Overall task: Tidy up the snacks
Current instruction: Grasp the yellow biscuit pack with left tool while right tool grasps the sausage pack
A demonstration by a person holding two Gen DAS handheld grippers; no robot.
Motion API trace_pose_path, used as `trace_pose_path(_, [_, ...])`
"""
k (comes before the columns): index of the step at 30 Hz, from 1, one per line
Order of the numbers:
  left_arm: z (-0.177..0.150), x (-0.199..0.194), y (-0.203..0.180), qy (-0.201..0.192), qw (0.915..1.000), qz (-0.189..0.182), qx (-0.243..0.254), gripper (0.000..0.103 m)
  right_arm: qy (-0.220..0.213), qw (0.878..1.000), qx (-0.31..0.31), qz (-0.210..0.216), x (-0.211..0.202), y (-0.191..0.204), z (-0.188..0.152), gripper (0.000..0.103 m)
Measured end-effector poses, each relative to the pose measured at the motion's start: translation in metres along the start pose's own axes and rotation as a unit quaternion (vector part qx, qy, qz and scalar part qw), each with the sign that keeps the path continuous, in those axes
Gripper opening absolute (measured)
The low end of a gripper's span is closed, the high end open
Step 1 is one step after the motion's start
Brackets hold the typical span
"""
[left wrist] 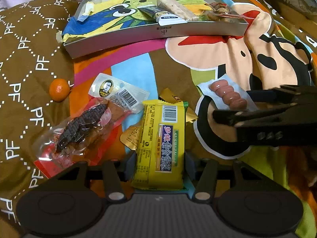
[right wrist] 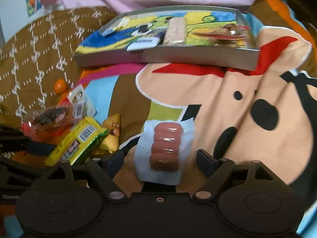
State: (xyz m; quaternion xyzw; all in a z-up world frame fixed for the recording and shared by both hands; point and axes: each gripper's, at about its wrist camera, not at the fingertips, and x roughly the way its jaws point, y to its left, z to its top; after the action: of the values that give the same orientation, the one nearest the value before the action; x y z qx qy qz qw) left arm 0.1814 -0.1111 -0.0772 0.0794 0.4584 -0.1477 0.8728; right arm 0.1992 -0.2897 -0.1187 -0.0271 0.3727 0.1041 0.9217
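A yellow snack packet (left wrist: 160, 144) lies lengthwise between the fingers of my left gripper (left wrist: 160, 163), and both pads touch its long edges. A clear packet of pink sausages (right wrist: 165, 148) lies flat on the bedspread between the wide-apart fingers of my right gripper (right wrist: 161, 158), touching neither pad. In the left wrist view the right gripper (left wrist: 231, 105) comes in from the right around the sausage packet (left wrist: 227, 95). At the back lies a silver tray (left wrist: 138, 35) lined with a cartoon drawing. It holds a pale nougat bar (left wrist: 176, 8), a white-labelled packet and a dried snack.
A mandarin (left wrist: 59, 89) sits on the brown quilt at the left. A clear and red dried-meat packet (left wrist: 85, 127) and gold-wrapped sweets (left wrist: 174, 98) lie beside the yellow packet. The colourful cartoon bedspread (right wrist: 218, 99) is rumpled at the right. Pink fabric lies behind the tray.
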Motion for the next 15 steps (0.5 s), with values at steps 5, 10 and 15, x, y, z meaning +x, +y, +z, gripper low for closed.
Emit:
trace_pose_path(5, [0.0, 0.003, 0.0, 0.003, 1.0, -0.001, -0.002, 0.059, 0.003, 0.999, -0.043, -0.024, 0.004, 0.013, -0.004, 0.068])
trace_pose_path(10, [-0.001, 0.001, -0.002, 0.003, 1.0, 0.004, -0.005, 0.055, 0.003, 0.999, -0.04, -0.026, 0.0, 0.011, -0.004, 0.054])
trace_pose_path(15, [-0.001, 0.001, -0.003, 0.006, 1.0, 0.006, -0.004, 0.053, 0.002, 0.999, -0.045, -0.022, -0.007, 0.015, -0.007, 0.053])
